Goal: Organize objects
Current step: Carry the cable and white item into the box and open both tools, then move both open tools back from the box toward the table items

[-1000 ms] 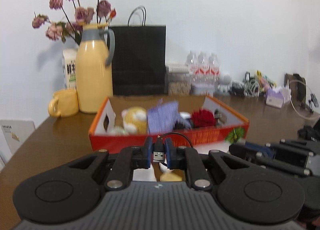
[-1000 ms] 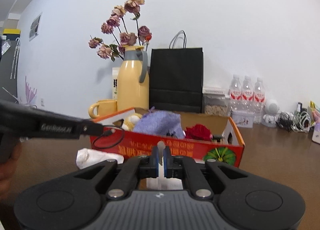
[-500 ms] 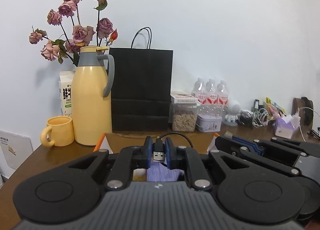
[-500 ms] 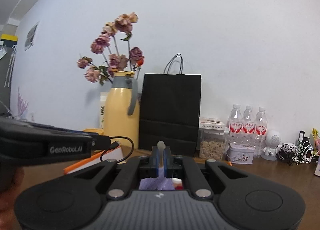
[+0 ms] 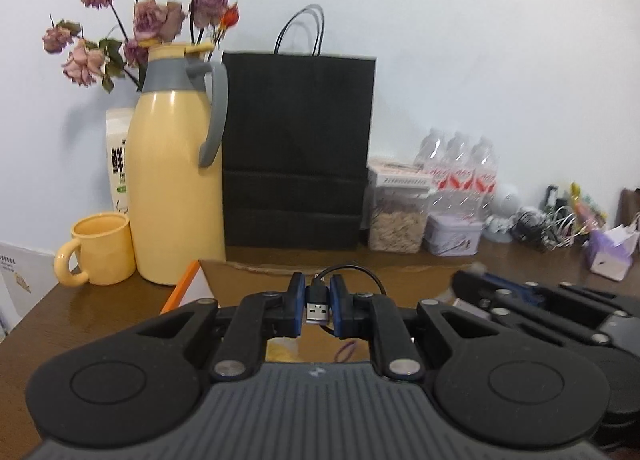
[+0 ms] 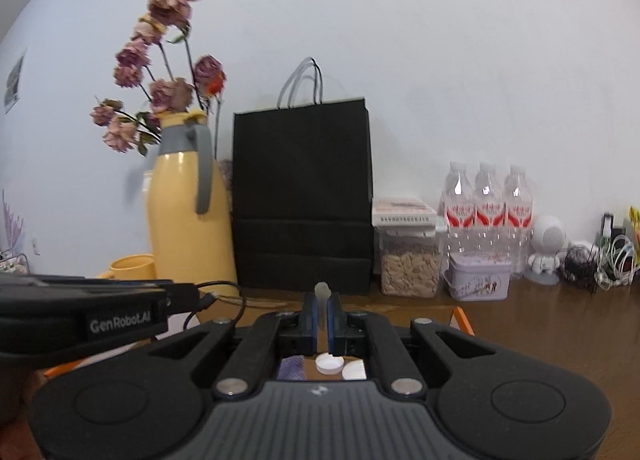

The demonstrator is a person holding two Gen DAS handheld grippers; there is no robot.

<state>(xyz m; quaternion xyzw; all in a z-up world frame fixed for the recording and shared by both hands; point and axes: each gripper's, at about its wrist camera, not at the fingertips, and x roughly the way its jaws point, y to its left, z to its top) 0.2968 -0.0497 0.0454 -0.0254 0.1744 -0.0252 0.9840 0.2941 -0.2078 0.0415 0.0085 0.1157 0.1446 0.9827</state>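
**Carrying a cable and a small pale piece over the box**

Gripping a black USB cable (image 5: 319,306) by its plug, the left gripper (image 5: 319,310) has its blue pads closed on the connector, whose silver metal end faces the camera while the thin cord loops up and away behind the fingers. The right gripper (image 6: 322,314) is pinched shut on a small translucent whitish piece (image 6: 322,291); only its rounded top pokes above the pads, and what it is cannot be told.

Both grippers sit low over an orange-edged cardboard box (image 5: 182,288), whose brown inner wall shows just ahead. Through the gap under the right gripper lie two white caps (image 6: 329,363) and a bit of purple cloth (image 6: 291,367), apparently inside the box.

The step in hand looks like a carry: each item is held and neither is set down. The next move likely calls for choosing a free spot, lowering, and opening the pads so the looped cord does not snag on the fingers.

Beyond the box, on the brown surface (image 5: 100,300), stand a yellow jug (image 5: 176,196) with dried flowers, a yellow mug (image 5: 100,250), a black paper bag (image 5: 298,148) and water bottles (image 6: 486,204).
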